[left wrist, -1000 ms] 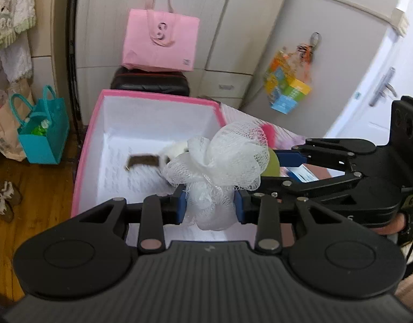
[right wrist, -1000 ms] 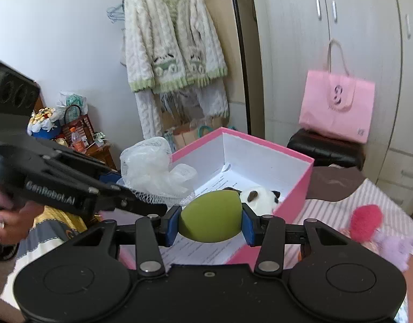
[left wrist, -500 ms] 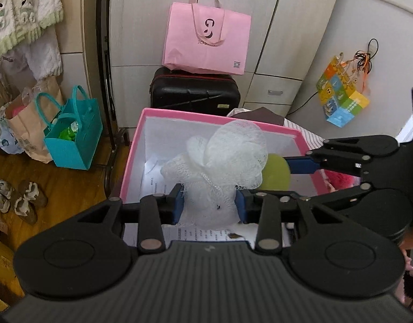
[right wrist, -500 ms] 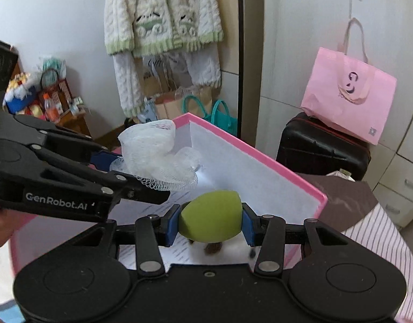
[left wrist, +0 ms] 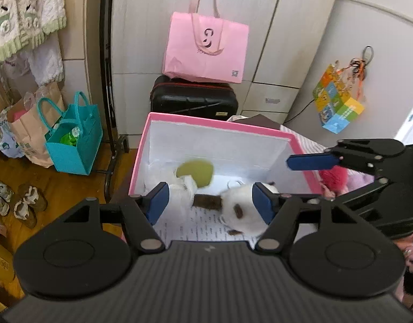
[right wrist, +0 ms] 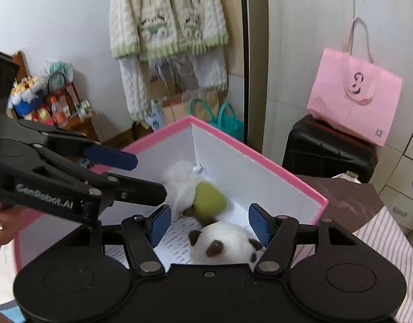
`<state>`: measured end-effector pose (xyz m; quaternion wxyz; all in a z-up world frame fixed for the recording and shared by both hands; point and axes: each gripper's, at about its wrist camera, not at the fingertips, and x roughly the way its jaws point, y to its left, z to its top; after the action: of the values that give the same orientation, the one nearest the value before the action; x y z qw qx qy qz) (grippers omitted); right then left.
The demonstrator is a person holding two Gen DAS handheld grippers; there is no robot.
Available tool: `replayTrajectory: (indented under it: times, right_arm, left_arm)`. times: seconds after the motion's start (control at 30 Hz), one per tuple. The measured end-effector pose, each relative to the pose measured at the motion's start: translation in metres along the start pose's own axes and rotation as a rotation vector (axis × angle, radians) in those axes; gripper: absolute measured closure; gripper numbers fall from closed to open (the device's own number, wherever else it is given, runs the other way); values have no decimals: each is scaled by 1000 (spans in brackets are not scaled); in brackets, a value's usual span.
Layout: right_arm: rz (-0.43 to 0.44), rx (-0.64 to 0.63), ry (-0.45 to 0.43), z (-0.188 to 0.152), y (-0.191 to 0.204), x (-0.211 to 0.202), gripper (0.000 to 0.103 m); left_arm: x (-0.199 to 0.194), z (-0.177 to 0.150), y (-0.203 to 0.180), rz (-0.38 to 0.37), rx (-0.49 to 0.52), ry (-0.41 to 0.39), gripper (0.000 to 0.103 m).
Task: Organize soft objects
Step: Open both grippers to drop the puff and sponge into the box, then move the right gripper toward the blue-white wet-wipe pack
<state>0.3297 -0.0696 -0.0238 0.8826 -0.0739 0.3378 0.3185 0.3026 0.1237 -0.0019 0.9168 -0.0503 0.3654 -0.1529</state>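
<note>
Below left hand-held gripper [left wrist: 210, 202], jaws apart, empty: pink box [left wrist: 219, 125] holds three soft things. One white mesh puff [left wrist: 183, 188], crumpled, at left wall; one green sponge [left wrist: 195, 172], rounded, blurred, just beside it; one white plush panda [left wrist: 241, 210], long axis running front to back.

Right wrist view: right hand-held gripper [right wrist: 209, 224] spread wide, empty, above panda [right wrist: 219, 245]. Sponge [right wrist: 209, 200] touching puff [right wrist: 182, 185] near box corner.

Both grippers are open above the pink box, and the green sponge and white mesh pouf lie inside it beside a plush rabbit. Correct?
Not quite: the plush is a panda, with dark ears and eye patches, as the right wrist view shows. The rest holds: left gripper and right gripper open, green sponge and pouf inside the pink box.
</note>
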Motion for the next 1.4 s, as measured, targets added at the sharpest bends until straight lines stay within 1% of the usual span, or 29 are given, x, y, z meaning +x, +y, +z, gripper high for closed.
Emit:
replayTrajectory:
  times: [0.17,0.27,0.33,0.4,0.47,0.63,0.73,0.87,1.03,1.2,1.4]
  right_arm:
    - [5,10,-64,-18,10,-50,34]
    - [18,47,-74,-32,12,-77,34]
    - [29,67,-70,-39,14,-92,34]
    - [19,75,-76,-48,18,-110,34]
    - [6,84,-86,-56,23,-128,34]
    - [-21,99,-96,-77,32,-165,34]
    - [-49,99,-95,-92,36,-185,33]
    - [-92,112,-89,-113,38,-209,32]
    - [-116,119,-87,-140,43,-231,32]
    - [-133,99,-81,-166,46,-245,31]
    - [-142,102,-57,-193,37,-254,30]
  left_arm:
    - [-42,-8,-9,-25,35,-42,35]
    - [-70,-15,-20,-44,93,-61,35]
    - [-88,-19,-27,-85,122,-57,34]
    - [-108,-24,-33,-132,128,-61,32]
    - [-124,-31,-41,-166,167,-68,31]
    - [-156,-48,-62,-188,245,-75,30]
    - [-171,-57,-71,-229,263,-66,30]
    - [-179,-70,-87,-270,290,-42,30]
    - [-178,-86,-112,-295,338,7,30]
    - [-165,-102,-143,-326,385,80,30]
    - [-149,-115,-178,-364,426,138,30]
